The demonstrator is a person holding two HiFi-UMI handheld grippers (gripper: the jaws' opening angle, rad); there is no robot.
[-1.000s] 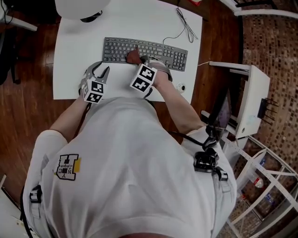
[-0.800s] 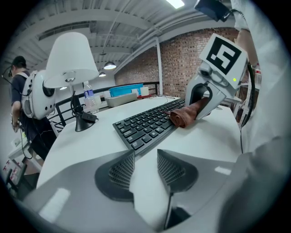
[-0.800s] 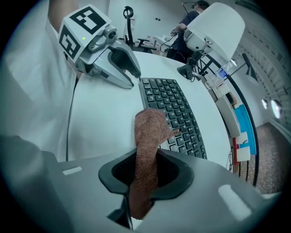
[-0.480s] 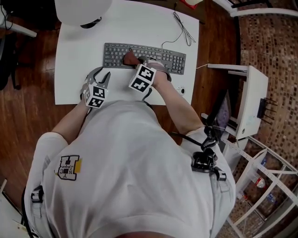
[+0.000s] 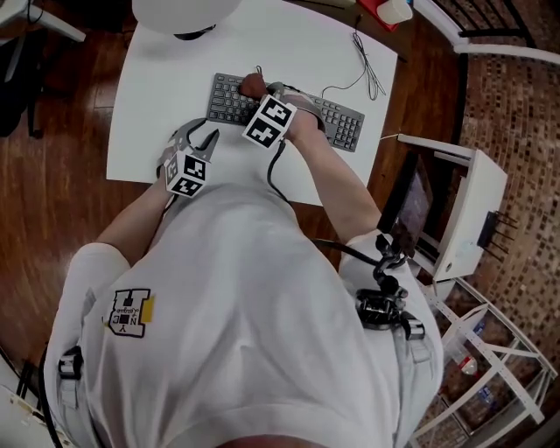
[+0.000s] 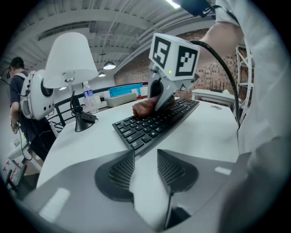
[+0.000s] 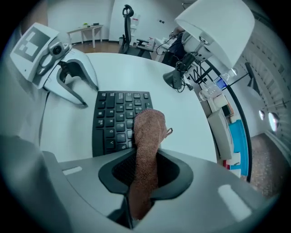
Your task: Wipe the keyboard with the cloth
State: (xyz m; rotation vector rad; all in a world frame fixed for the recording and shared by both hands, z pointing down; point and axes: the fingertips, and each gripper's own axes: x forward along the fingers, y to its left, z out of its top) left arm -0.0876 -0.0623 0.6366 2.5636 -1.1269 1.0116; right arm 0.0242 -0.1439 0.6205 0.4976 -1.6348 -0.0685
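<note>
On a white rectangular table (image 5: 166,87), set at a slant, a flat black plastic keyboard (image 5: 343,125), with its thin dark cable (image 5: 363,61) looping away across the far part of the tabletop. Clamped in the right gripper (image 5: 256,89), a rust-brown woven cloth (image 5: 251,84), bunched into a thick roll. In the right gripper view, visible as a brown strip rising from deep between the two dark ribbed pads (image 7: 119,170), jaws closed in on it from both sides, gripping it firmly. Free end of the roll lying down on the keys, on the left part of the keyboard as seen from the head view, at the rows nearest the far edge. Right gripper tipped steeply downward, its marker cube up toward the head camera, forearm reaching in from the right over the middle of the keyboard. Nearer the body and to the left, the left gripper (image 5: 206,140), held low over bare tabletop just beside the near left corner of the keyboard, pointing at a shallow slant toward it. Jaws standing clearly apart in the left gripper view, with only white table surface in the gap between them, touching neither keys nor cloth. Beyond the keyboard, at the table's far edge, a white dome-shaped lamp shade (image 5: 184,13) on a black stand (image 6: 84,120). Around the table, dark brown wooden plank flooring (image 5: 52,175).
</note>
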